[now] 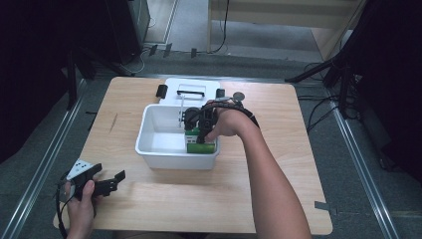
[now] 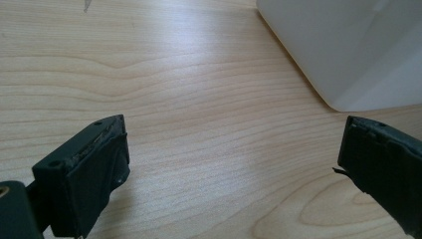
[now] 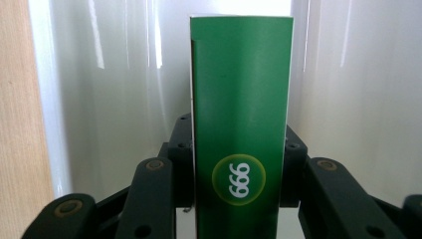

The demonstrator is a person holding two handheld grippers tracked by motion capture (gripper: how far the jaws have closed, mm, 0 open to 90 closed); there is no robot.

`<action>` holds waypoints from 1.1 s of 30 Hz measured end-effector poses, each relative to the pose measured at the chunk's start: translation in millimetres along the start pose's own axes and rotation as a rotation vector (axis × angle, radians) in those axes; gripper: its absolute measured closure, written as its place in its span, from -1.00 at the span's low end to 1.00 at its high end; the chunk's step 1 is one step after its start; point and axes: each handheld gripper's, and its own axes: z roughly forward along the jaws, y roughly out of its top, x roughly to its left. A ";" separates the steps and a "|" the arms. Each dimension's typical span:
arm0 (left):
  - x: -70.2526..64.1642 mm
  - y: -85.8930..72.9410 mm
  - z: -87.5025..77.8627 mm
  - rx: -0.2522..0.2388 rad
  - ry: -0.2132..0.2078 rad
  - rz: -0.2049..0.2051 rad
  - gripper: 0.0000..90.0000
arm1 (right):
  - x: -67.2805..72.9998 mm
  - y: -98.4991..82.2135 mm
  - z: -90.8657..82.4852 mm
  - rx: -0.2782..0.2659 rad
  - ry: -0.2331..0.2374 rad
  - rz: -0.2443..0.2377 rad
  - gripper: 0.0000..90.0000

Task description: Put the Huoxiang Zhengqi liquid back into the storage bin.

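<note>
A white plastic bin [image 1: 149, 130] stands in the middle of the wooden table. My right gripper [image 1: 199, 130] reaches down into its right side, shut on a green box [image 1: 201, 146] marked 999. In the right gripper view the green box [image 3: 241, 124] stands between the jaws, with the bin's white wall [image 3: 109, 89] behind it. My left gripper [image 1: 110, 183] rests low over the table's near left corner, open and holding nothing. In the left gripper view its fingertips [image 2: 107, 144] stand wide apart over bare wood, with the bin's corner [image 2: 348, 55] ahead at the right.
The bin's white lid [image 1: 191, 90] with a handle lies flat behind the bin. A small black object [image 1: 161, 90] lies left of the lid, and a round silver object [image 1: 239, 96] lies to its right. Metal rails [image 1: 45, 164] run along both table sides.
</note>
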 end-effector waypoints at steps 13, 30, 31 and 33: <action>-0.1 0.0 0.0 0.003 -0.003 0.001 -0.98 | -0.4 -4.5 -6.6 -0.014 0.006 0.049 0.24; -0.1 0.1 -0.1 0.005 0.000 0.009 -0.98 | 0.5 -18.1 -36.1 -0.073 -0.019 0.128 -0.17; 0.0 0.1 -0.1 0.005 0.000 0.010 -0.98 | 1.0 -19.0 -39.1 -0.074 -0.023 0.141 -0.18; -0.2 0.1 -0.1 0.005 0.000 0.008 -0.98 | -0.2 -21.4 -44.4 -0.089 -0.039 0.139 -0.20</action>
